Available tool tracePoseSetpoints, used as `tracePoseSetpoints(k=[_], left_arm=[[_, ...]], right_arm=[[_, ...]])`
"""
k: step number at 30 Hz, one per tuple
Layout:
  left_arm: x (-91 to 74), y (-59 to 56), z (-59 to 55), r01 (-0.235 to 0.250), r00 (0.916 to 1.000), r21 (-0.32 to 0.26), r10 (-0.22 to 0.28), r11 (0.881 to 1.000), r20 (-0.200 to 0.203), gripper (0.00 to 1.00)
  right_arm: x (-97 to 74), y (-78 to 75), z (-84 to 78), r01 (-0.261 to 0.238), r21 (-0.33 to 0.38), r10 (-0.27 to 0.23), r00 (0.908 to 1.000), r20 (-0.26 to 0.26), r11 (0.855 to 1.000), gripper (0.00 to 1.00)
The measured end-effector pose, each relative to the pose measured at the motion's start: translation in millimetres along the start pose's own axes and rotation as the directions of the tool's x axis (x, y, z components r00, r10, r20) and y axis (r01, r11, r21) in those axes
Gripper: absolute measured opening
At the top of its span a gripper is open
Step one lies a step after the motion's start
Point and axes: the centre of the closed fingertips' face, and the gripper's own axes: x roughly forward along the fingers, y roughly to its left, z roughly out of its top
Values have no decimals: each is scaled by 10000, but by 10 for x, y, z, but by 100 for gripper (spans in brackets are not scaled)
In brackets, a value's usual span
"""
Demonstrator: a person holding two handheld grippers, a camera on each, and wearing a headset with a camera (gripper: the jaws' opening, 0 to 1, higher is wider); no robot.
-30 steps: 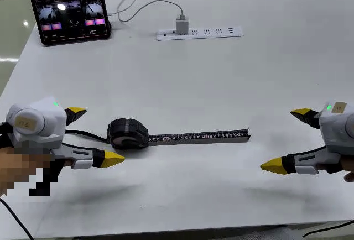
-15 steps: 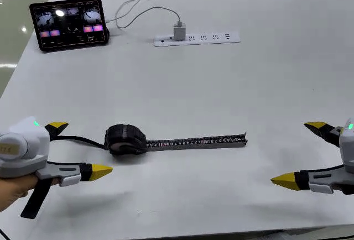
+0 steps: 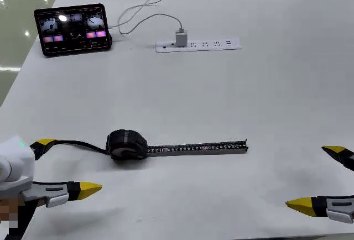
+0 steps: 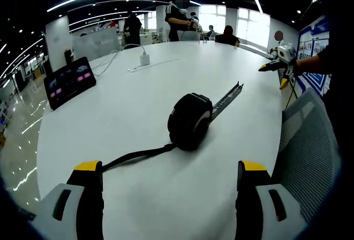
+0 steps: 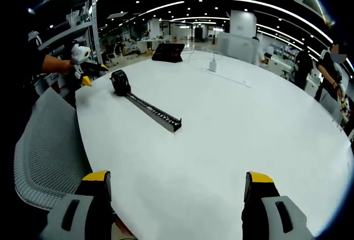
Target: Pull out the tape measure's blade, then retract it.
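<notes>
A black tape measure (image 3: 127,145) lies on the white table (image 3: 221,96), its blade (image 3: 196,149) pulled out to the right and flat on the surface. A black strap (image 3: 77,143) trails from the case to the left. My left gripper (image 3: 69,165) is open at the lower left, a short way from the case and holding nothing. At the lower right, my right gripper (image 3: 315,177) is open and well clear of the blade's end hook (image 3: 246,146). The case (image 4: 189,121) lies ahead of the left jaws, and the blade (image 5: 152,110) lies far ahead of the right jaws.
A lit tablet (image 3: 73,22) stands at the back left. A white power strip (image 3: 198,45) with a plugged charger (image 3: 182,30) and a looped cable lies behind the tape. A grey mesh chair (image 4: 310,151) is by the table's near edge. People stand in the far background.
Both grippers have drawn back from the tape measure toward the near edge, the left one leftward, the right one rightward. The tape and its blade lie unchanged.
</notes>
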Motion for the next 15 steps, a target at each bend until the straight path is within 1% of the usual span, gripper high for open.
tracePoseSetpoints(k=[2,3,4,5,7,9,10,12,15], left_arm=[[-22,-3,-25,-12,10000,-48,12,10000,-17,99],[-32,-6,-41,-23,10000,-51,22,10000,-33,99],[-44,-9,-65,-31,9999,-99,30,9999,-149,99],[-58,-13,-76,-27,9999,-137,25,9999,-159,99],[-99,-28,-76,-7,10000,-205,6,9998,-46,99],[-117,-17,-100,-19,10000,-225,17,9997,-87,99],[-128,-28,-101,54,9999,-283,-57,9996,-86,99],[-143,-32,-94,50,9999,-304,-53,9995,-87,99],[-160,-15,-68,-40,10000,-317,41,9995,23,99]], right_arm=[[-26,-3,-15,128,164,-129,9999,42,9998,99],[-35,6,-33,115,164,-115,9999,-14,9998,99],[-44,14,-46,126,150,-126,9999,-25,9998,99],[-56,20,-52,145,164,-145,9999,1,9998,99],[-76,23,-63,186,207,-187,9998,58,9996,99],[-116,5,-97,276,219,-276,9996,-5,9994,99],[-130,-7,-109,326,301,-326,9995,-9,9990,99],[-160,-47,-131,526,679,-523,9986,-63,9963,99],[-200,-67,-106,579,815,-585,9983,47,9950,99]])
